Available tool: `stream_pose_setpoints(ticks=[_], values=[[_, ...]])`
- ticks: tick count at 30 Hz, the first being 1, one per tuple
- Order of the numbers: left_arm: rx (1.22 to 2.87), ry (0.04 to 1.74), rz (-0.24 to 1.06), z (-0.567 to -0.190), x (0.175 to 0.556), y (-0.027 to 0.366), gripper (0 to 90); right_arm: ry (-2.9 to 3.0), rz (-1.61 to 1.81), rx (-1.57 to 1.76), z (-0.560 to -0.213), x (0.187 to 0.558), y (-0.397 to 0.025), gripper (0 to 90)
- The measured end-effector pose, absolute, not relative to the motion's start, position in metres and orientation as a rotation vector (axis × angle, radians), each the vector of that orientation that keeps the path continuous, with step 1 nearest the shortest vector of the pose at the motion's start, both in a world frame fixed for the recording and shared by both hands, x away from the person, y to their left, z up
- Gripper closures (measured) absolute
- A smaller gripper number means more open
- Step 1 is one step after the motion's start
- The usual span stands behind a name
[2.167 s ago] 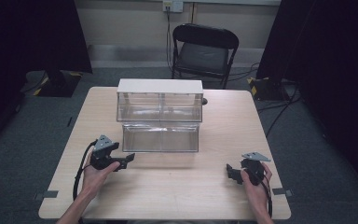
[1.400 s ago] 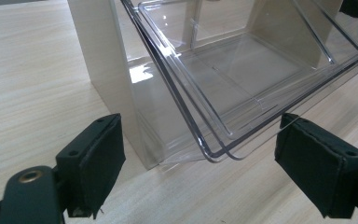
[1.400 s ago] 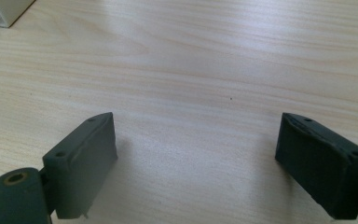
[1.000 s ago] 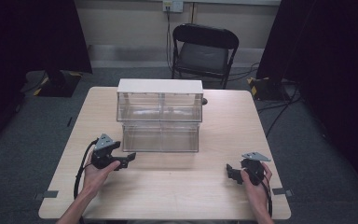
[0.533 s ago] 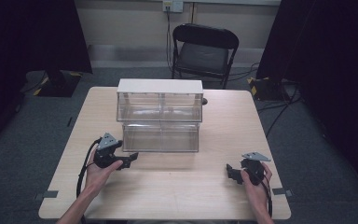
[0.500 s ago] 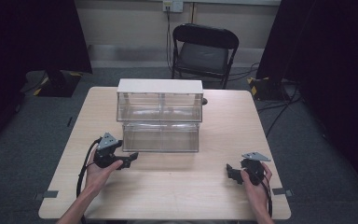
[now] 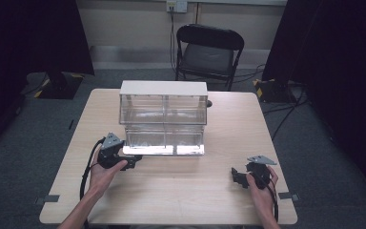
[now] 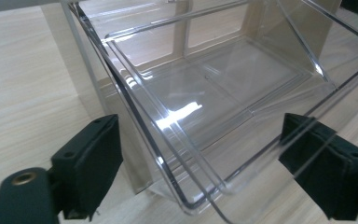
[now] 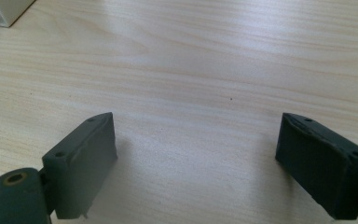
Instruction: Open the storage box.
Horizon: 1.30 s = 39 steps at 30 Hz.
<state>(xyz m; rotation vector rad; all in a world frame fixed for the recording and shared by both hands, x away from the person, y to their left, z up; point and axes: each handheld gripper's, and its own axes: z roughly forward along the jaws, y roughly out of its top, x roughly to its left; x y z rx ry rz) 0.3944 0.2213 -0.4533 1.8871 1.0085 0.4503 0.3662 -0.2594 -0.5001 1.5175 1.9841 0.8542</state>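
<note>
Behind your surface point(image 7: 219, 191) stands a folding chair point(image 7: 208, 52). Your left claw point(image 7: 132, 161) gapes around the clear bin's point(image 7: 164, 119) corner; your right claw point(image 7: 236, 177) spreads over bare wood.

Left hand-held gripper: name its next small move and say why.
Probably ease forward and close on the drawer's front lip. The left hand-held gripper is open, its jaws straddle the drawer's corner, and nothing is gripped yet.

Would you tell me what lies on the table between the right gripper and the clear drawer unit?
Nothing: in the high view, only bare tabletop separates the right gripper from the clear drawer unit.
</note>
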Motion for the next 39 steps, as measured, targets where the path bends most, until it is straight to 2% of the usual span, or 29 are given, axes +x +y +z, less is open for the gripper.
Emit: stream_pose_setpoints(ticks=[18,39], values=[[1.901,1.014,0.493,-0.453,0.394,0.215,6.5,1.985,0.854,1.517,-0.500,0.366,-0.259,11.3],[1.868,1.006,0.494,-0.443,0.393,0.216,6.2,1.986,0.854,1.516,-0.500,0.366,-0.260,11.2]])
